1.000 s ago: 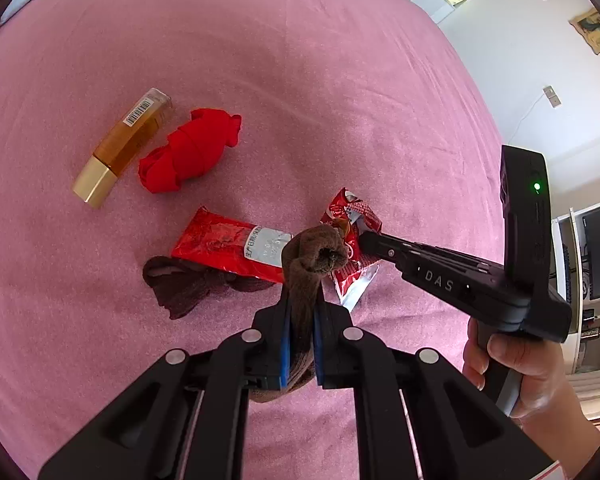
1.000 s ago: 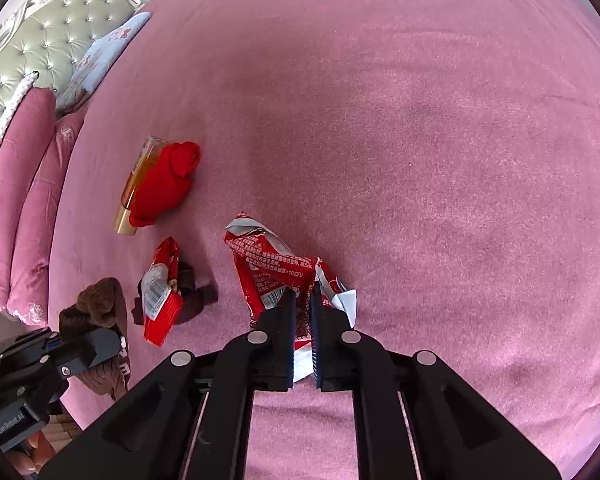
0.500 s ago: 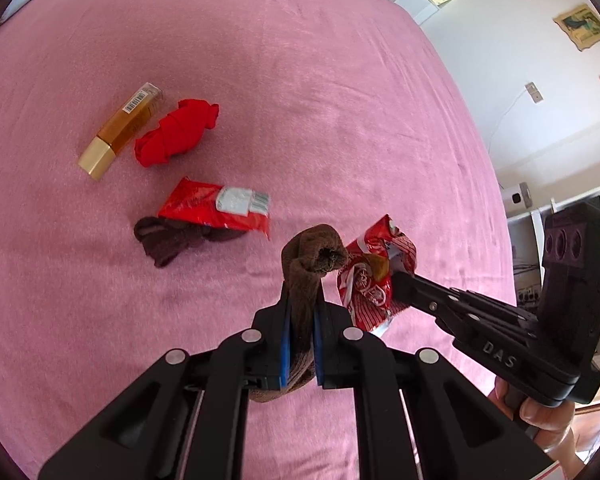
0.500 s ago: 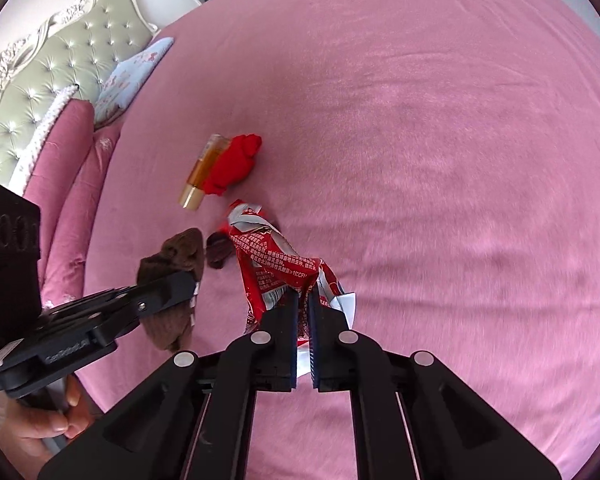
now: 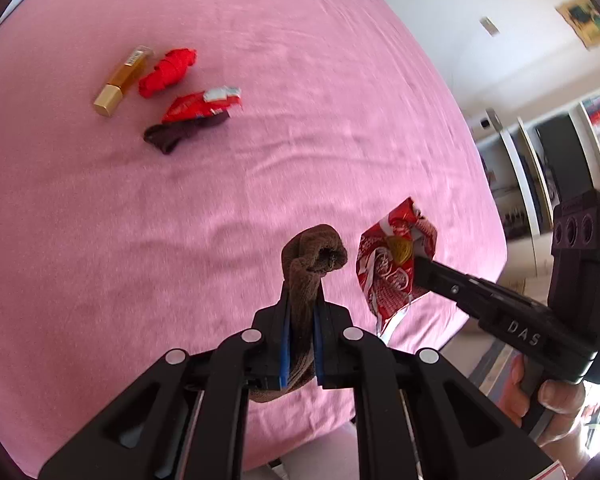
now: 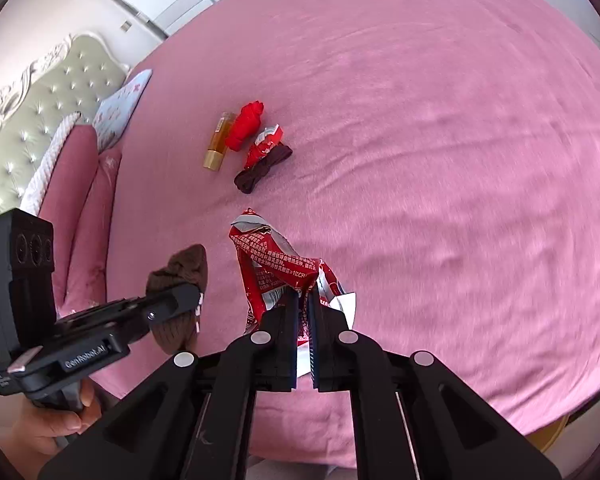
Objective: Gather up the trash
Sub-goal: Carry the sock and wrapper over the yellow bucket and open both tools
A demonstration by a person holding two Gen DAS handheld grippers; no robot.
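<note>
My left gripper [image 5: 300, 312] is shut on a rolled brown sock [image 5: 314, 258], held in the air above the pink bed [image 5: 180, 220]. My right gripper [image 6: 304, 300] is shut on a crumpled red snack wrapper [image 6: 272, 258], also lifted off the bed. In the left wrist view that wrapper [image 5: 388, 268] hangs from the right gripper [image 5: 420, 268] just right of the sock. The right wrist view shows the sock [image 6: 180, 280] in the left gripper [image 6: 188, 294] at lower left. Far back on the bed lie another red wrapper [image 5: 202, 106], a dark sock [image 5: 180, 132], a red cloth [image 5: 168, 72] and an amber bottle [image 5: 122, 82].
The bed's near edge [image 5: 320, 432] runs just under both grippers. Pink pillows [image 6: 84, 216] and a padded headboard [image 6: 40, 112] stand at the left. Shelves and a wall [image 5: 540, 120] lie off to the right. A hand [image 5: 556, 404] holds the right gripper's handle.
Both grippers have pulled back and up from the cluster, carrying the brown sock and the red wrapper toward the bed's near edge. The remaining items now look smaller and farther away.
</note>
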